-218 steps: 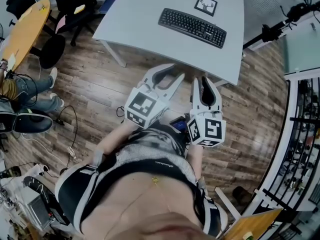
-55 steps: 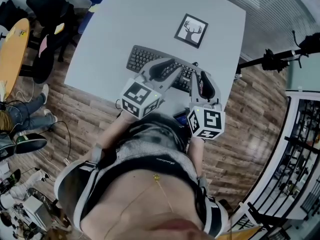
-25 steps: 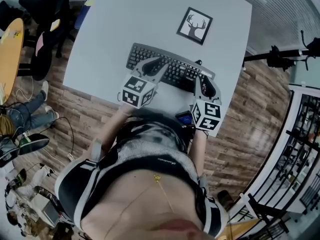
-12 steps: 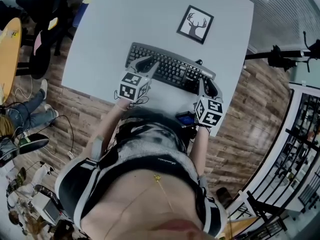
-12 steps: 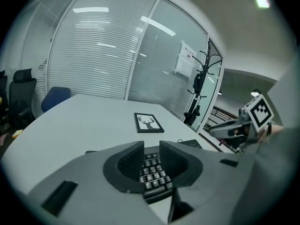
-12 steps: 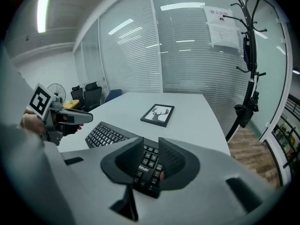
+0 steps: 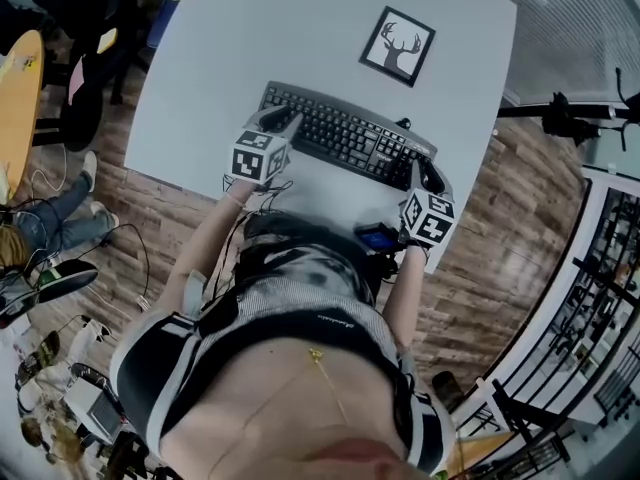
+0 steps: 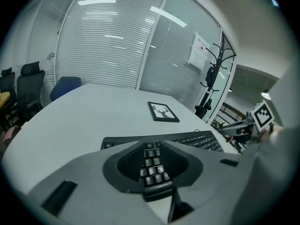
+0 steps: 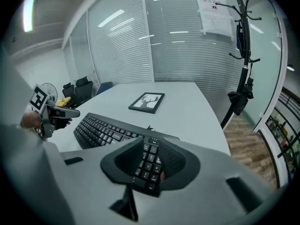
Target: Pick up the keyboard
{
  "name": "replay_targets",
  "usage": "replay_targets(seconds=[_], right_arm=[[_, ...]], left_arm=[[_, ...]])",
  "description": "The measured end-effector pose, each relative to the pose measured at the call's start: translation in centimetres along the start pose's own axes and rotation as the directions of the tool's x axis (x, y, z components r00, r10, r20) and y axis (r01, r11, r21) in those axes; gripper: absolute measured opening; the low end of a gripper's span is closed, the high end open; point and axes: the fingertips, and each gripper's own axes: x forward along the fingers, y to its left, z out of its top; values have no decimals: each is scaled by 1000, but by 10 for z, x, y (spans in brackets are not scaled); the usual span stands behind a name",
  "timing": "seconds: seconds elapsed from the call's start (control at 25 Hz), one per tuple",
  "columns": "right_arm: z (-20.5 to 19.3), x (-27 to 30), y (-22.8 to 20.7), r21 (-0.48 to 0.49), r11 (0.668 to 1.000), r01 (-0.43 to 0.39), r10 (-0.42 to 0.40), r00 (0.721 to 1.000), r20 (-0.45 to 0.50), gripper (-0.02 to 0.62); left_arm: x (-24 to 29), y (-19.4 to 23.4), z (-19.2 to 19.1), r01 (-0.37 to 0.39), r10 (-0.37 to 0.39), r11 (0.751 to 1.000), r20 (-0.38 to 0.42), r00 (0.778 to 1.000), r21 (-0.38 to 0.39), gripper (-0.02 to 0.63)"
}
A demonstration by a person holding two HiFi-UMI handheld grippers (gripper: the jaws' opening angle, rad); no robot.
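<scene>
While keyboard [image 7: 345, 136] lies on white table [image 7: 230, 58], left gripper [image 7: 280, 121] at its left end, right gripper [image 7: 422, 171] at right end; both jaws pinched narrow, gripping nothing.

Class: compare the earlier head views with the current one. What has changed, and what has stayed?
The left gripper came down to the left end of the keyboard, the right gripper to its number-pad end. Nothing is lifted yet. The keyboard, deer picture and table stayed put.
</scene>
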Motion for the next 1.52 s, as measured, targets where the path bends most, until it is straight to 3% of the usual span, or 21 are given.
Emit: replay_targets(seconds=[0.32, 0.6, 0.76, 0.88, 1.12, 1.52], right_arm=[[-5, 20, -30, 121, 992, -26, 25, 1000, 13, 150], [-6, 38, -43, 222, 973, -61, 55, 998, 35, 213], [-11, 48, -46, 311, 945, -99, 89, 995, 47, 230], [-14, 55, -48, 348, 929, -123, 111, 992, 54, 235], [-18, 65, -46, 394, 897, -198, 189, 980, 61, 247], [-23, 75, -36, 436, 833, -342, 339, 937, 88, 250]], left_arm=[[5, 59, -1, -78, 78, 995, -13, 997, -69, 123], [18, 87, -9, -72, 67, 995, -77, 995, -62, 204], [31, 92, -16, -17, 8, 997, -111, 994, -77, 240], [40, 95, -20, 40, -56, 990, -112, 992, -138, 245], [54, 93, -33, 172, -216, 945, -133, 967, -279, 250], [60, 80, -35, 330, -386, 884, -121, 915, -330, 254]])
